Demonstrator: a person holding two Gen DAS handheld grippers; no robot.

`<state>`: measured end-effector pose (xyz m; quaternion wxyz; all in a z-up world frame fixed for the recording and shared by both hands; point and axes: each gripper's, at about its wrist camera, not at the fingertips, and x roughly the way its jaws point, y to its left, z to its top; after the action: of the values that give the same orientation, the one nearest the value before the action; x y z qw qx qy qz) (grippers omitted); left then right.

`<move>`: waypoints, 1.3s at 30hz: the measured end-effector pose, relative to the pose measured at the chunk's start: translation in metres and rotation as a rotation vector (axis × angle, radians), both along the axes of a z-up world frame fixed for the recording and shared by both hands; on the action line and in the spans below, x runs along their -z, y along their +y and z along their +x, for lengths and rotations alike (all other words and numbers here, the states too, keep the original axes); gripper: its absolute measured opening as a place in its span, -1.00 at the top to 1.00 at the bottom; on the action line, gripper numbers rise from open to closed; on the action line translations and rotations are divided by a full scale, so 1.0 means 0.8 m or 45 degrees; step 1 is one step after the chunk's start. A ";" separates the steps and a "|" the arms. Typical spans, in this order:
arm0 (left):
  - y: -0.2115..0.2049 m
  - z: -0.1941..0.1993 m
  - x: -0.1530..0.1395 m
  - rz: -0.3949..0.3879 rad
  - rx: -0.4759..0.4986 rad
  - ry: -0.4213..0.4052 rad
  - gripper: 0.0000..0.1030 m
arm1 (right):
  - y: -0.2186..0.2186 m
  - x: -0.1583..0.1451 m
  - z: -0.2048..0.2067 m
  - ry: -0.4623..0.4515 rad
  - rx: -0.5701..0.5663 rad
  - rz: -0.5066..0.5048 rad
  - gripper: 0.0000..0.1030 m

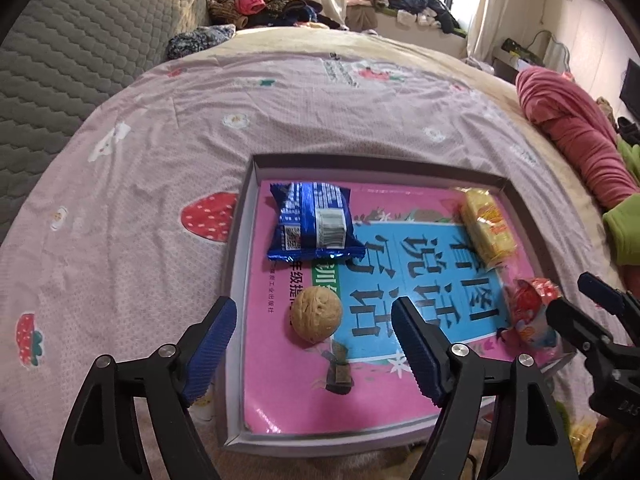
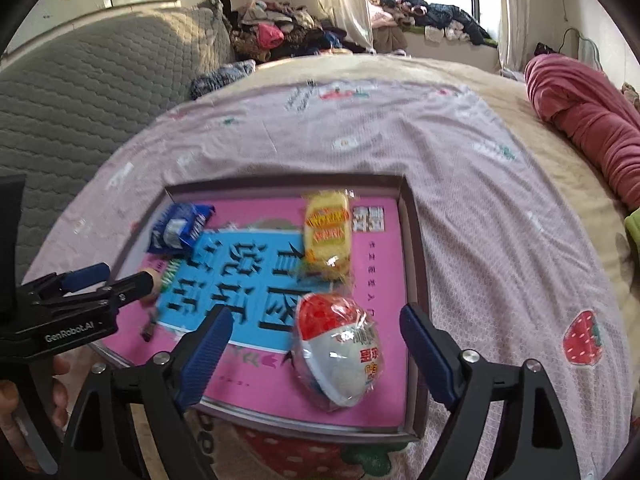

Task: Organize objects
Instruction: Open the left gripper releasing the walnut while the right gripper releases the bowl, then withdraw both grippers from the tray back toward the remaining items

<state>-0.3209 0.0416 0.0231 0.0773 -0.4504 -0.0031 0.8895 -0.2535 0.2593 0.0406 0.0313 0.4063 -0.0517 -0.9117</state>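
Note:
A shallow grey box (image 1: 360, 162) lies on the bed with a pink and blue book (image 1: 400, 264) flat inside it. On the book rest a walnut (image 1: 316, 316), a blue snack packet (image 1: 312, 220), a yellow snack packet (image 1: 486, 224) and a red and white wrapped egg (image 1: 530, 312). My left gripper (image 1: 314, 308) hangs open just above the walnut, its pads clear of it. My right gripper (image 2: 316, 316) is open above the wrapped egg (image 2: 340, 352), which lies loose between the fingers' lines. Each gripper shows at the edge of the other's view, the right gripper (image 1: 580, 296) and the left gripper (image 2: 120, 276).
The box (image 2: 412, 240) sits on a pink strawberry-print sheet (image 1: 140, 200). A grey quilted headboard (image 1: 80, 60) rises at the left. A red bundled blanket (image 1: 576, 128) lies at the right, with piles of clothes (image 1: 260, 0) beyond the bed. A hand (image 2: 16, 408) holds the left gripper.

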 end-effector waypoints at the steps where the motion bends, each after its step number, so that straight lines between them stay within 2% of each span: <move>1: -0.001 0.004 -0.006 0.001 -0.003 0.012 -0.60 | -0.001 -0.007 0.005 0.019 0.001 -0.002 -0.69; 6: -0.011 0.025 -0.033 0.022 -0.025 0.067 -0.62 | -0.008 -0.039 0.029 0.090 -0.012 0.021 -0.75; 12: -0.022 0.053 -0.044 0.042 -0.045 0.076 -0.64 | -0.015 -0.069 0.062 0.147 -0.009 0.032 -0.79; 15: -0.026 0.071 -0.052 0.053 -0.047 0.094 -0.64 | -0.015 -0.068 0.088 0.150 -0.004 0.051 -0.85; 19: -0.030 0.104 -0.063 0.101 -0.045 0.104 -0.68 | -0.011 -0.049 0.122 0.068 0.006 0.054 -0.89; 23: -0.033 0.145 -0.063 0.149 -0.004 0.092 -0.73 | -0.013 -0.051 0.156 0.082 0.012 0.056 -0.89; 28: -0.035 0.180 -0.066 0.144 -0.002 0.055 -0.73 | -0.020 -0.085 0.200 0.168 -0.012 0.069 -0.97; 35: -0.046 0.248 -0.106 0.140 -0.003 0.153 -0.73 | -0.029 -0.138 0.267 0.304 -0.003 0.122 -0.98; 39: -0.051 0.279 -0.115 0.119 -0.012 0.152 -0.73 | -0.026 -0.153 0.308 0.337 -0.008 0.107 -0.98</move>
<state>-0.0981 0.0010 0.1155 0.0940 -0.3926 -0.0420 0.9139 -0.0067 0.2387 0.1628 0.0238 0.2835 -0.0078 -0.9586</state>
